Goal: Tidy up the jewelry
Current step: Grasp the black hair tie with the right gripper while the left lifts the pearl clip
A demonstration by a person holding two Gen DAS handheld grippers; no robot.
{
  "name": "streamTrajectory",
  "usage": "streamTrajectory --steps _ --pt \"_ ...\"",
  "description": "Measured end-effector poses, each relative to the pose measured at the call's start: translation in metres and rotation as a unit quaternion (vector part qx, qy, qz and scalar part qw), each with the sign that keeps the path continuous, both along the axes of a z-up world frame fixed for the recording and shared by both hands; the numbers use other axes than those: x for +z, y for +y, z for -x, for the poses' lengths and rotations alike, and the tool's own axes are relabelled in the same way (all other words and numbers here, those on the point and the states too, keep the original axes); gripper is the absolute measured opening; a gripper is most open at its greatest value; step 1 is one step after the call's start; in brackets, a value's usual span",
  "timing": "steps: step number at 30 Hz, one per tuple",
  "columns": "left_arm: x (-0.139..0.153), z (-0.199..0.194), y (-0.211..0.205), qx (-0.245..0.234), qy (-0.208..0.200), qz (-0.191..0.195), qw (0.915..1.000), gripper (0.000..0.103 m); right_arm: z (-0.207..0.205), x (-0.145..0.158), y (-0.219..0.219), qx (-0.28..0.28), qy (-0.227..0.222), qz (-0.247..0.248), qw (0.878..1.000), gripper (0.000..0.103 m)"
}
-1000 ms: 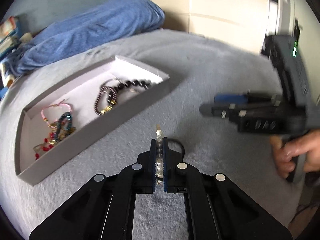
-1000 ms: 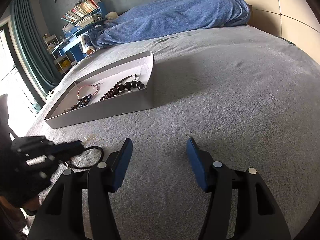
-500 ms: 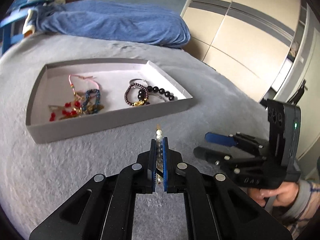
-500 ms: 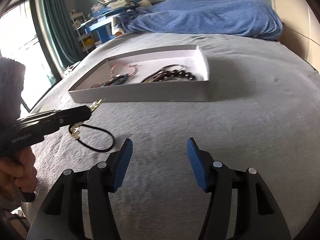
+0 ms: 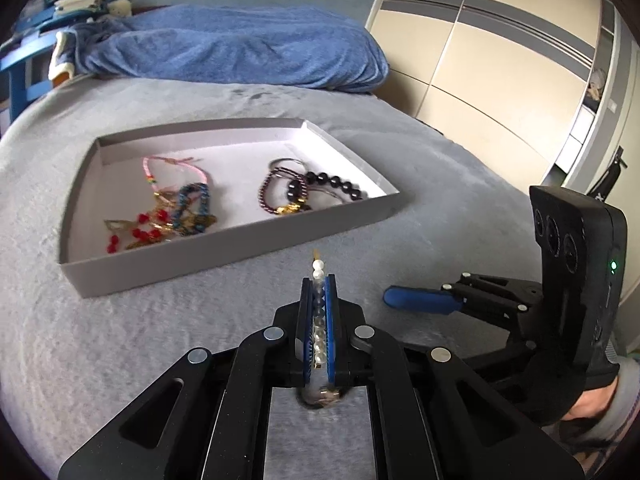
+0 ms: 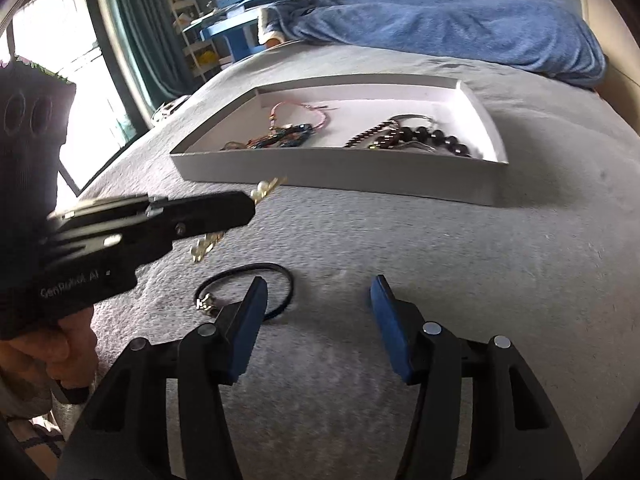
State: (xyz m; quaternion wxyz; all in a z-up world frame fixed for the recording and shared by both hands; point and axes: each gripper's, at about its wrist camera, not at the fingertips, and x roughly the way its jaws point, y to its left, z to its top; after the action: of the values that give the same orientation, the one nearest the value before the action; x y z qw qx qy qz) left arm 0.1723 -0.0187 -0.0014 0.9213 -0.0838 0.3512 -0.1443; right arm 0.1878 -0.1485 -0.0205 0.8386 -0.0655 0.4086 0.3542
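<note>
Both grippers now sit closer to the grey tray (image 5: pixel 224 256) on the bed (image 5: pixel 440 184). Right gripper (image 6: pixel 316 300) closing, empty, over black cord bracelet (image 6: pixel 280 280). Left gripper (image 5: pixel 319 280) pinches pearl bracelet (image 5: pixel 318 270).

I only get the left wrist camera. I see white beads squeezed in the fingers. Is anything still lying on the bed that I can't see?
Observer: Yes, a black cord bracelet lies on the grey bedspread, outside the tray.
Operator: Where is it?
Observer: Right by the right gripper, partly behind its left finger.
Operator: Does my bead bracelet hang down?
Observer: Yes, the pearl bracelet dangles below the left gripper.
</note>
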Motion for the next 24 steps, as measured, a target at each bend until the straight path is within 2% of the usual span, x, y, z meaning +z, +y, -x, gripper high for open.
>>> streamTrajectory --steps 3,5,15,17,19,24 --pt "-0.002 0.002 0.008 0.012 0.006 -0.017 0.9998 0.006 0.002 -0.002 0.005 0.007 0.0 0.01 1.0 0.045" --pt "-0.003 0.004 0.015 0.02 0.01 -0.018 0.9996 0.006 0.002 -0.003 0.006 0.008 0.0 0.011 1.0 0.035" --pt "-0.016 0.022 0.034 0.048 0.043 -0.069 0.9955 0.006 0.009 -0.005 0.018 0.025 -0.025 0.048 0.998 0.018" --pt "-0.02 0.022 0.034 0.054 0.054 -0.085 0.9935 0.006 0.013 -0.005 0.022 0.03 -0.033 0.056 0.997 0.008" --pt "-0.023 0.02 0.033 0.059 0.061 -0.094 0.992 0.006 0.016 -0.006 0.024 0.032 -0.041 0.063 0.997 0.004" --pt "-0.026 0.02 0.031 0.063 0.066 -0.109 0.9898 0.009 0.015 -0.006 0.021 0.028 -0.039 0.056 0.997 0.003"
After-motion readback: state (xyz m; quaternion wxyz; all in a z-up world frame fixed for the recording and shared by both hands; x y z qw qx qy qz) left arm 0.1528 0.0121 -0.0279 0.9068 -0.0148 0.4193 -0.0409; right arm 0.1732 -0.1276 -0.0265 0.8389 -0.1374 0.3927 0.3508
